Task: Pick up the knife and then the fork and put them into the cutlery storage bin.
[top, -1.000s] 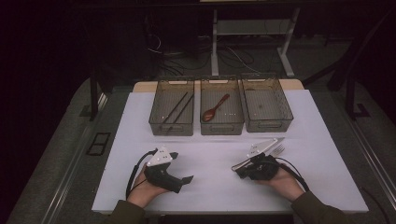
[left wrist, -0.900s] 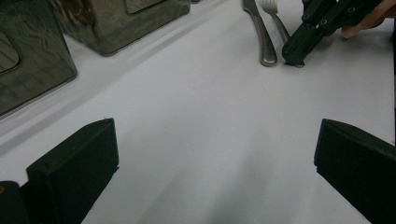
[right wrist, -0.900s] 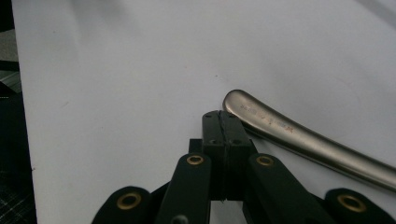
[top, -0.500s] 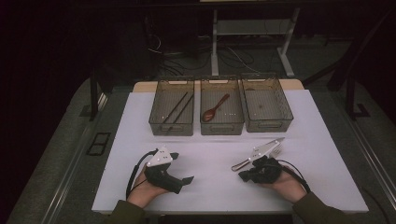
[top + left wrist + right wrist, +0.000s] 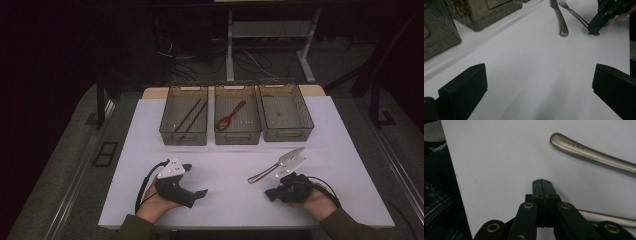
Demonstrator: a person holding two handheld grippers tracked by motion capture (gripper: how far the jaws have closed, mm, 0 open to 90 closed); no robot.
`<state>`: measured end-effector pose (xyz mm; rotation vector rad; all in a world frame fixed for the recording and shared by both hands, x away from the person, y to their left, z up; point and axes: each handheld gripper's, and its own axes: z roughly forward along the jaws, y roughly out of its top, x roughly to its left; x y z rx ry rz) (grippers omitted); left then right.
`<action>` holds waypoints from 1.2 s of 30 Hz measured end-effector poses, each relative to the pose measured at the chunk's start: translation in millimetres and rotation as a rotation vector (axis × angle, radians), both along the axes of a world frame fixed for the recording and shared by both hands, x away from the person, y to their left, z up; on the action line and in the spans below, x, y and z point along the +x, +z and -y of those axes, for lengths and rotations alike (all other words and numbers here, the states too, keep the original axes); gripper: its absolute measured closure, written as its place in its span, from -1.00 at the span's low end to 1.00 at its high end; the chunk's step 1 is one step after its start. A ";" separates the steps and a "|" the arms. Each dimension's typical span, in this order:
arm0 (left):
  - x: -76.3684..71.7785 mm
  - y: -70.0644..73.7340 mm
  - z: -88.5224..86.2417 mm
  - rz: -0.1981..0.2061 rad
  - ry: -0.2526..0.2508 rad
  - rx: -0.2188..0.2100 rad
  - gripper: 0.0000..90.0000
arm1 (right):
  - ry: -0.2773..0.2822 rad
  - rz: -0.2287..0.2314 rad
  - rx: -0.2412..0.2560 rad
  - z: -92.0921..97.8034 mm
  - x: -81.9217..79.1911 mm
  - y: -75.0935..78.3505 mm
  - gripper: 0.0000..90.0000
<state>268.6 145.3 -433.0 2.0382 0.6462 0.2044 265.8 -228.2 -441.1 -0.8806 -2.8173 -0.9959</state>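
A metal knife (image 5: 274,169) lies at an angle on the white table right of centre, also seen as the knife (image 5: 560,20) in the left gripper view. Beside it lies a fork (image 5: 573,12). My right gripper (image 5: 269,194) rests just below the knife's handle end, jaws shut with nothing between them. In the right gripper view the shut right gripper (image 5: 542,183) points at bare table, with the knife handle (image 5: 586,151) above it and the fork handle (image 5: 606,219) passing under it. My left gripper (image 5: 201,193) sits at the near left, and the left gripper (image 5: 539,87) stands wide open and empty.
Three dark mesh bins stand in a row at the back. The left bin (image 5: 183,135) holds black chopsticks (image 5: 190,116). The middle bin (image 5: 237,137) holds a wooden spoon (image 5: 230,116). The right bin (image 5: 287,134) looks nearly bare. The table's near edge runs just past both hands.
My right gripper has drawn back toward the near right, off the knife and fork, which stay lying on the table. The left gripper has not moved.
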 end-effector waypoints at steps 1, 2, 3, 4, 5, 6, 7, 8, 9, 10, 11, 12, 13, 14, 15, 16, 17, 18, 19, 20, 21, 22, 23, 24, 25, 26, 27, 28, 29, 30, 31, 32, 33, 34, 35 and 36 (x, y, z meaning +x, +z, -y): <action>-0.1 0.0 0.2 0.000 0.000 -0.002 -1.00 | 0.003 0.001 -0.002 2.4 -0.4 0.0 0.98; -0.1 0.0 0.3 0.000 0.000 -0.002 -1.00 | 0.001 -0.001 -0.003 4.3 -1.3 0.1 0.98; -0.1 -0.1 0.3 0.000 0.001 -0.003 -1.00 | -0.004 -0.001 -0.006 6.4 -2.3 0.2 0.98; -0.2 0.0 0.3 0.000 0.000 -0.002 -1.00 | -0.004 -0.002 -0.006 8.6 -3.2 0.2 0.98; -0.2 0.0 0.4 0.000 0.000 -0.002 -1.00 | -0.008 -0.006 -0.007 10.8 -4.4 0.3 0.98; -0.2 0.1 0.5 0.000 0.000 -0.001 -1.00 | -0.016 -0.008 -0.008 12.7 -5.8 0.4 0.98; -0.2 0.1 0.6 0.000 -0.001 -0.001 -1.00 | -0.015 -0.011 -0.008 14.9 -6.8 0.6 0.98; -0.3 -0.1 1.0 0.001 0.000 -0.004 -1.00 | -0.013 -0.007 -0.011 17.0 -7.6 0.5 0.98; -0.4 -0.1 1.1 0.000 0.000 -0.005 -1.00 | -0.019 -0.012 -0.008 18.4 -9.1 0.7 0.98; -0.5 -0.1 1.3 0.001 0.000 -0.004 -1.00 | -0.025 -0.011 -0.010 20.2 -10.0 0.8 0.98; -0.5 -0.1 1.4 0.000 -0.001 -0.005 -1.00 | -0.026 -0.012 -0.010 22.1 -10.8 0.8 0.98; -0.6 -0.1 1.4 0.001 -0.001 -0.005 -1.00 | -0.026 -0.013 -0.013 23.9 -11.6 1.1 0.98; -0.6 -0.1 1.4 0.001 0.000 -0.005 -1.00 | -0.029 -0.012 -0.017 25.9 -12.3 1.3 0.98; -0.5 -0.1 1.3 0.001 0.000 -0.004 -1.00 | -0.034 -0.014 -0.018 27.6 -13.3 1.4 0.98; -0.5 -0.2 1.3 0.001 0.000 -0.005 -1.00 | -0.036 -0.015 -0.019 29.6 -14.0 1.6 0.98; -0.5 0.0 1.1 -0.001 0.000 -0.002 -1.00 | -0.038 -0.014 -0.021 31.8 -14.6 1.6 0.98; -0.5 -0.2 1.2 0.000 0.001 -0.005 -1.00 | -0.041 -0.017 -0.020 33.8 -15.6 1.8 0.98; -0.5 -0.2 1.2 0.000 0.001 -0.004 -1.00 | -0.046 -0.017 -0.022 35.9 -16.4 1.8 0.98; -0.5 -0.2 1.3 0.000 0.001 -0.005 -1.00 | -0.050 -0.019 -0.025 37.8 -17.5 2.1 0.98; -0.4 0.0 1.1 0.000 -0.002 -0.001 -1.00 | -0.054 -0.016 -0.029 39.8 -18.4 2.2 0.98; -0.4 -0.1 1.0 0.002 -0.003 0.000 -1.00 | -0.060 -0.014 -0.033 41.7 -19.5 2.4 0.98; -0.4 0.0 1.0 0.002 -0.003 0.002 -1.00 | -0.062 -0.017 -0.034 43.7 -20.5 2.7 0.98; 0.0 0.0 0.8 0.006 -0.006 0.004 -1.00 | -0.065 -0.018 -0.036 45.7 -21.4 2.9 0.98; -0.1 0.0 0.8 0.006 -0.006 0.004 -1.00 | -0.073 -0.018 -0.040 47.7 -22.4 3.2 0.98; -0.6 -0.1 1.1 0.001 -0.002 0.002 -1.00 | -0.078 -0.018 -0.040 49.6 -23.4 3.2 0.98; -0.7 -0.2 1.1 0.002 -0.002 0.003 -1.00 | -0.083 -0.014 -0.045 52.0 -23.9 3.2 0.98; -0.7 0.0 1.0 0.001 -0.002 0.006 -1.00 | -0.087 -0.014 -0.044 54.2 -24.6 3.2 0.98; -0.7 0.1 0.9 0.001 -0.003 0.005 -1.00 | -0.092 -0.014 -0.048 56.5 -25.4 3.5 0.98; -0.7 0.2 0.9 0.001 -0.002 0.005 -1.00 | -0.097 -0.015 -0.050 58.8 -26.1 3.6 0.98; -0.7 0.1 0.8 0.001 -0.002 0.005 -1.00 | -0.103 -0.016 -0.054 61.2 -26.6 3.9 0.98; -0.6 0.0 0.8 0.002 -0.002 0.005 -1.00 | -0.107 -0.015 -0.058 63.6 -27.1 4.1 0.98; -0.6 0.1 0.7 0.001 -0.003 0.006 -1.00 | -0.113 -0.014 -0.062 66.1 -27.7 4.3 0.98; -0.6 0.2 0.7 0.002 -0.003 0.007 -1.00 | -0.120 -0.013 -0.063 68.5 -28.2 4.4 0.98; -0.7 0.2 0.7 0.002 -0.002 0.007 -1.00 | -0.125 -0.013 -0.065 71.0 -28.5 4.5 0.98; -1.0 0.2 1.0 0.002 -0.001 0.004 -1.00 | -0.134 -0.012 -0.071 73.3 -28.9 4.9 0.98; -1.1 0.3 1.1 0.002 0.000 0.004 -1.00 | -0.142 -0.010 -0.078 75.5 -29.3 5.3 0.98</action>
